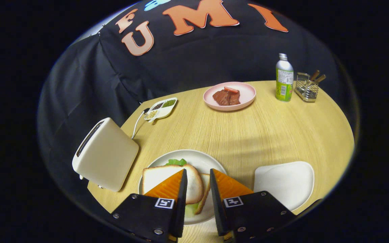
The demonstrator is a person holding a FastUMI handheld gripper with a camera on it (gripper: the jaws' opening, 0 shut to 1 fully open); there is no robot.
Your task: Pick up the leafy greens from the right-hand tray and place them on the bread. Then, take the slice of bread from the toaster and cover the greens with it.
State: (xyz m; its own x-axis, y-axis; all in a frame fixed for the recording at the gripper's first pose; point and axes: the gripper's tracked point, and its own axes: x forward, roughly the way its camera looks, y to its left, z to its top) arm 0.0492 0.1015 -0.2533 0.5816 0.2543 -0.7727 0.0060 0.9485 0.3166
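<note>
Tongs (198, 175) sit low over the round white plate (211, 162), fingers parted by a narrow gap, with nothing pressed between them. Through the gap: the edge of the top bread slice (162, 177) and a second slice (205, 182) under it. Leafy greens (176, 162) peek out at the far edge of the stack, with a paler green strip at the near edge between the fingers. So the greens lie on the bread and a slice covers them.

White toaster (105, 153) stands just left of the plate; no bread visible in its slot from this angle. Right-hand tray (284, 182) holds no greens.

Judgement: both steps look done, and this is the release phase. Next move calls for lifting the tongs straight up and clear, without dragging the top slice off the greens.

Beyond: pink plate with meat (230, 96), divided dish (161, 108), green bottle (284, 79), wire caddy (307, 88).
</note>
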